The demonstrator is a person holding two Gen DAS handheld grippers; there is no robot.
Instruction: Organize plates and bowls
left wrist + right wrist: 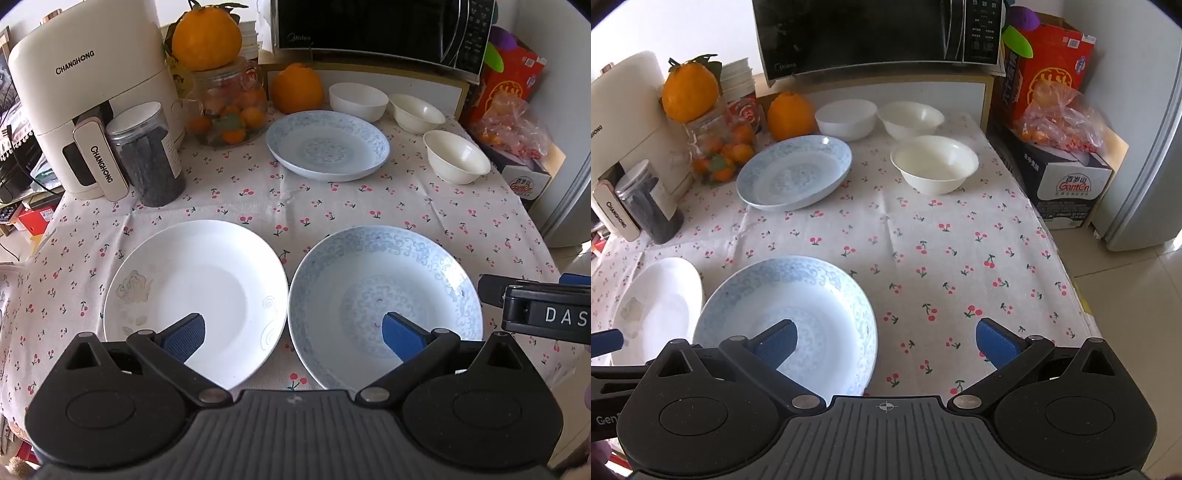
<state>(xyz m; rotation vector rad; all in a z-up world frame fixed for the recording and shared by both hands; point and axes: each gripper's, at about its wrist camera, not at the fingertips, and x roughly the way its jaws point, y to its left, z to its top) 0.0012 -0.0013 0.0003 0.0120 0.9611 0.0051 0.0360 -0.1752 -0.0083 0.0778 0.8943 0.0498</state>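
Counter point(295, 206): cherry-print cloth over the whole top, carrying all items below.
Microwave point(380, 29): black, at the back on a raised shelf.
Air fryer point(88, 107): cream, back left corner.
Near blue plate point(384, 306): front right of centre, rim just beside the white plate.
White plate point(195, 299): front left, flower motif on its left rim.
Far blue plate point(327, 146): back centre, apart from the front pair.
Bowls: three white, back right; one point(357, 100) by the shelf, one point(416, 112) right of it, one point(456, 157) nearer.
Left hand-held gripper point(293, 336): jaws spread wide, holding nothing, above the gap between the two front plates.
Right hand-held gripper point(886, 341): jaws spread wide, holding nothing, above the near blue plate's right edge and bare cloth.
Jar point(147, 155): dark contents, beside the air fryer.
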